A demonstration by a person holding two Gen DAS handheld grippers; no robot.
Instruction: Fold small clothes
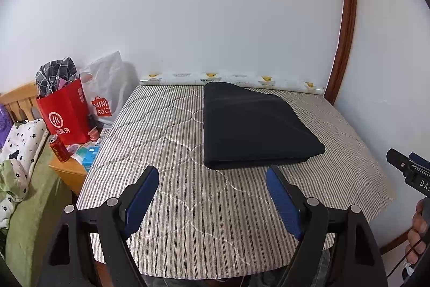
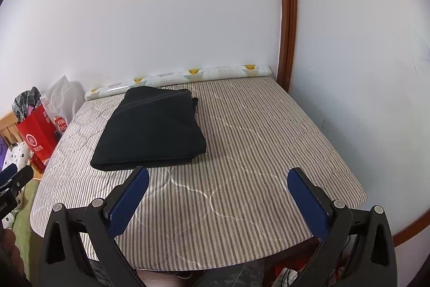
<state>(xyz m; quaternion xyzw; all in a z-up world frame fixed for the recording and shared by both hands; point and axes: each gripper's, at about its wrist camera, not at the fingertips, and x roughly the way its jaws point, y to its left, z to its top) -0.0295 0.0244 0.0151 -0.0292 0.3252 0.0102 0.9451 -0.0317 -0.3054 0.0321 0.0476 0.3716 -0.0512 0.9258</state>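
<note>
I hold one hand-held gripper in each hand, and both point down toward the counter (image 1: 188,219), which is covered with a grey striped quilted cloth. My left hand-held gripper (image 1: 212,174) is released: its two blue pads stand wide apart and nothing is between them, only the striped cloth shows in the gap. My right hand-held gripper (image 2: 217,176) is released too, the pads far from each other and empty. The black garment (image 1: 255,125) lies folded into a flat, thick rectangle on the far half of the counter, near the wall. Its near edge is just beyond the tips of my left hand-held gripper, but it does not touch them. In the right wrist view the garment (image 2: 150,128) lies to the left of centre, just past the left pad. Behind it, along the wall, lies a long paper roll (image 1: 242,80) with small yellow pictures. At the left of the counter stands a red paper bag (image 1: 64,114) with checked cloth inside, a white plastic bag (image 1: 107,90) behind it, and a red can (image 1: 58,148) in front on a low wooden stand.
</note>
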